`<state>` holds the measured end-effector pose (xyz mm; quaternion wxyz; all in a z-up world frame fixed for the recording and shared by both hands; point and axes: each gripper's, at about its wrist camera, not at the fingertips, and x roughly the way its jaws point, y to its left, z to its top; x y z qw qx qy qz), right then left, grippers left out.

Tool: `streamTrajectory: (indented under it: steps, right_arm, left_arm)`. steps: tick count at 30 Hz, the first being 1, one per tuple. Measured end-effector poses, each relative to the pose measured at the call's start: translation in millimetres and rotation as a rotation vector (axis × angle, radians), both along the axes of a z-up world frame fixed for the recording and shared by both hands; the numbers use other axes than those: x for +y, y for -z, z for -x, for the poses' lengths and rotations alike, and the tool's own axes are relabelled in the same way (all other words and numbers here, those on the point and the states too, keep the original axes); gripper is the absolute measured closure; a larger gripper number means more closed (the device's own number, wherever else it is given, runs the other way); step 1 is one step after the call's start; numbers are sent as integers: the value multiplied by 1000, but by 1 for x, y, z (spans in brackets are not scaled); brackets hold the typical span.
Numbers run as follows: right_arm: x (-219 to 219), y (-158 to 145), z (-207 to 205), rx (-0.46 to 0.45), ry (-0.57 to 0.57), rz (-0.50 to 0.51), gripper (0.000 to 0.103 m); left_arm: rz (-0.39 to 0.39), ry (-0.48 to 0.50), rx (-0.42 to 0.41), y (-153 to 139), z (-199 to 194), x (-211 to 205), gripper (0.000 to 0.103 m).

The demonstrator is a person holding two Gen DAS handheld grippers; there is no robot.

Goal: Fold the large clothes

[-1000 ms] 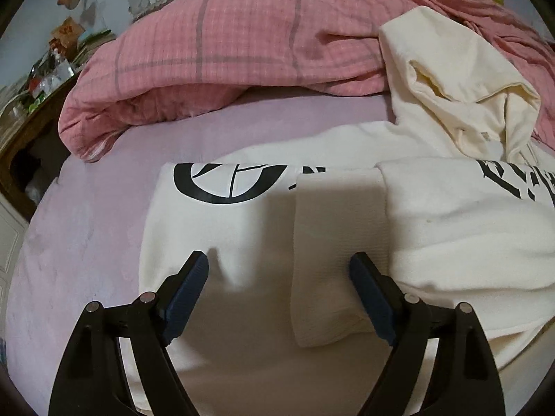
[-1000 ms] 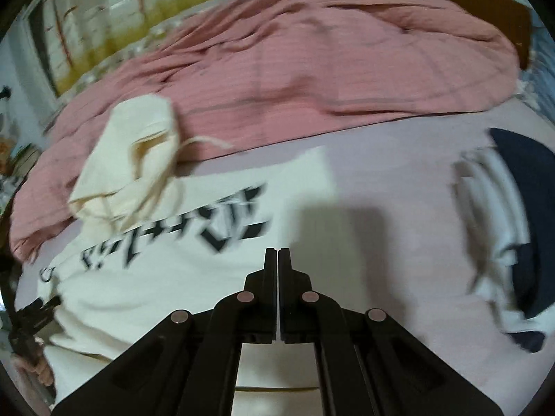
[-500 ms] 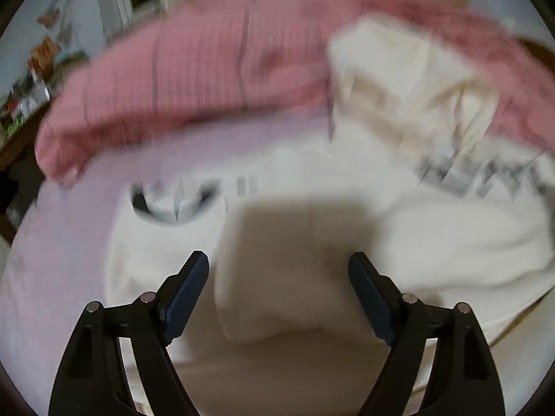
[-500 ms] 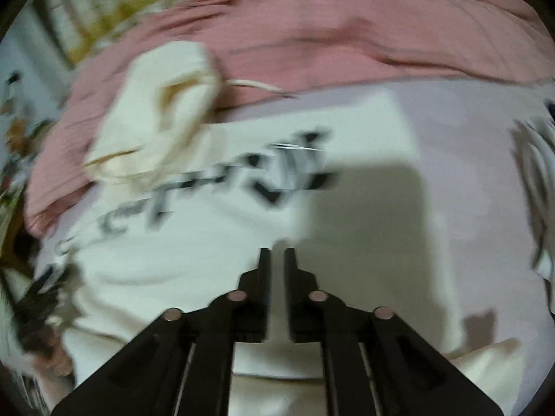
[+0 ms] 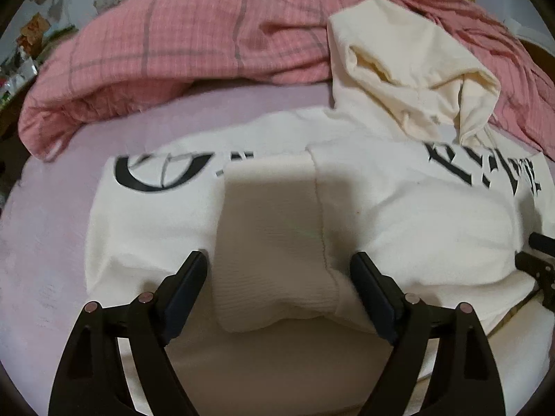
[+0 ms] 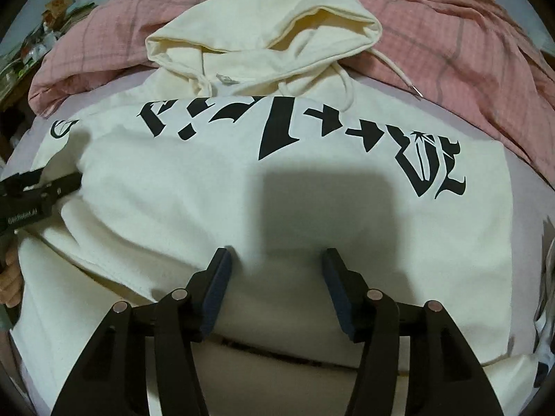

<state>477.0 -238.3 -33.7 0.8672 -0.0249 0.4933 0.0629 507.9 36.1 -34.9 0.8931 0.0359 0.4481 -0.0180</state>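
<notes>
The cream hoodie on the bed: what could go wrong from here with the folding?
1. The ribbed cuff lies loose between the open left gripper; a careless grab could undo the sleeve fold.
2. The right gripper, its jaws opening over the hoodie, holds nothing and might pinch several layers.
3. The hood rests on the pink quilt and may drag.

The hoodie (image 6: pixel 277 187) is cream with black lettering. The quilt (image 5: pixel 194 34) is pink check. The bed (image 5: pixel 45 228) sheet is pale lilac.
</notes>
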Motion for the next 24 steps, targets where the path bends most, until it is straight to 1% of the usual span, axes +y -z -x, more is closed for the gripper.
streamTrajectory:
  steps: [1, 3, 4, 5, 6, 7, 8, 10, 11, 13, 16, 18, 19, 21, 22, 24]
  right_arm:
    - [0, 0, 1, -1, 5, 2, 46]
    - [-2, -10, 1, -13, 63, 20, 46]
    - [0, -23, 7, -61, 89, 48, 46]
    - [3, -39, 16, -128, 93, 63, 46]
    - [6, -57, 27, -185, 88, 59, 46]
    - [6, -69, 34, -220, 83, 50, 46]
    - [6, -93, 51, -289, 79, 22, 44]
    - [4, -127, 82, -395, 90, -30, 34]
    - [4, -136, 90, -422, 100, -39, 34]
    - [6, -158, 120, -477, 117, -53, 34]
    - [11, -181, 164, -530, 158, -50, 33]
    - [14, -192, 194, -566, 186, -41, 29]
    - [14, -197, 210, -588, 190, -46, 27]
    - [11, -211, 247, -638, 166, -72, 22]
    - [9, -219, 267, -659, 145, -86, 16]
    - [12, -234, 303, -708, 85, -89, 15]
  left_arm:
    - [-12, 2, -19, -6, 1, -1, 19]
    - [-17, 9, -58, -21, 9, -5, 19]
    - [-21, 6, -87, -30, 13, -6, 19]
    - [-24, 3, -124, -40, 19, -7, 19]
    - [-24, 2, -166, -51, 26, -7, 19]
    - [-20, 3, -209, -64, 35, -7, 19]
    - [-12, 5, -255, -78, 44, -6, 19]
    - [9, 7, -344, -105, 64, -2, 18]
    - [19, 5, -391, -120, 80, 0, 16]
    - [42, -2, -470, -146, 112, 9, 9]
    - [53, -13, -558, -173, 162, 18, 7]
    - [42, 12, -605, -188, 194, 22, 7]
    - [36, 6, -643, -194, 214, 26, 7]
    - [37, -1, -712, -209, 254, 33, 6]
    - [47, -5, -747, -216, 273, 39, 2]
    - [71, -40, -818, -228, 309, 50, 0]
